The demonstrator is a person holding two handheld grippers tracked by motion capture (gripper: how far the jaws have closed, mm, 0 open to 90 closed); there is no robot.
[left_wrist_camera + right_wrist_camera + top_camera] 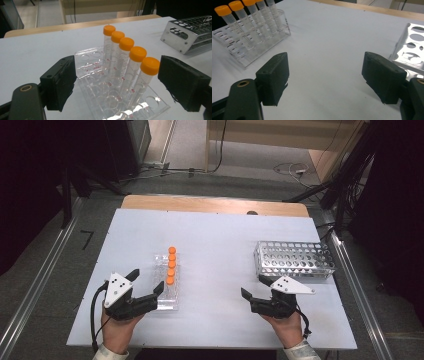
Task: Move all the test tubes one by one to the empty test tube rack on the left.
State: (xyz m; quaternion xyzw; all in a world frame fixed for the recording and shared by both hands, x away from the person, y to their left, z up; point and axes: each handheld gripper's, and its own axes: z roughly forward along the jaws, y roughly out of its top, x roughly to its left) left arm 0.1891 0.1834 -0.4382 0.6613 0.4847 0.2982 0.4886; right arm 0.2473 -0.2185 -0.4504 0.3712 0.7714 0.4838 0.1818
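At the left of the high view, the left gripper (148, 281) hovers low over the white surface (220, 255), its jaws spread wide with nothing pressed between them. Just beside its right jaw stands the clear plastic rack (167, 292), resting flat on the surface and carrying five orange-capped tubes (171, 265) in a single row that runs away from the person. In the left gripper view the same tubes (126, 62) stand upright in the rack (100, 85) (all five in holes along one edge), and the nearest cap sits close to the right-hand jaw without touching it. Farther right, the middle of the surface lies bare. Next comes the right gripper (253, 287), also low near the front edge, jaws wide apart and holding nothing; the right gripper view shows bare white surface (329, 45) between them. At the far right sits the metal rack (294, 259), its perforated top facing up, well apart from the clear rack and just beyond the right gripper.
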